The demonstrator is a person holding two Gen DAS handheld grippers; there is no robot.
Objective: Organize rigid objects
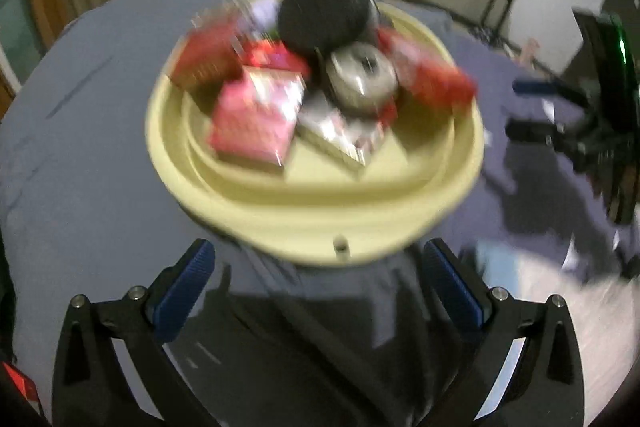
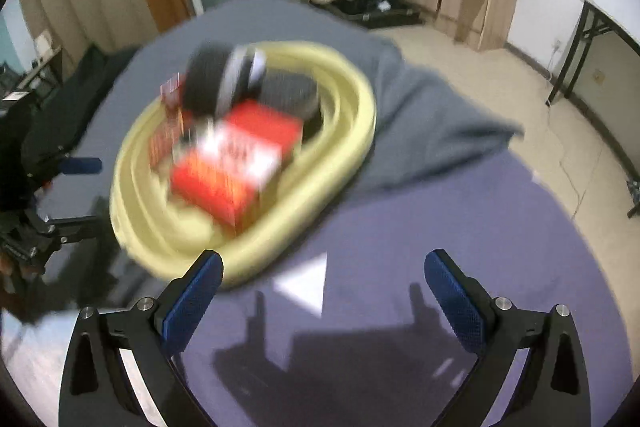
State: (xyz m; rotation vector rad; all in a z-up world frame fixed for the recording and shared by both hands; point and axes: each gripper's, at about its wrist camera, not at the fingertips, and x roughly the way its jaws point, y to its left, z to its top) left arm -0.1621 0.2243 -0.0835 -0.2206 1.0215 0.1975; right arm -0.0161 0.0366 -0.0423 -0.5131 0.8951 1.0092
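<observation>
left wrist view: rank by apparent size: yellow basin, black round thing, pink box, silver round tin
1. yellow basin, largest by far.
2. black round thing and pink box look about alike; motion blur makes ranking them unsure.
3. silver round tin, smallest.

No writing can be read anywhere. The red box [image 2: 236,163] nearest in the yellow basin [image 2: 344,163] bears white print on its top face, and the pink box [image 1: 256,119] a pattern, but blur smears both beyond reading.
</observation>
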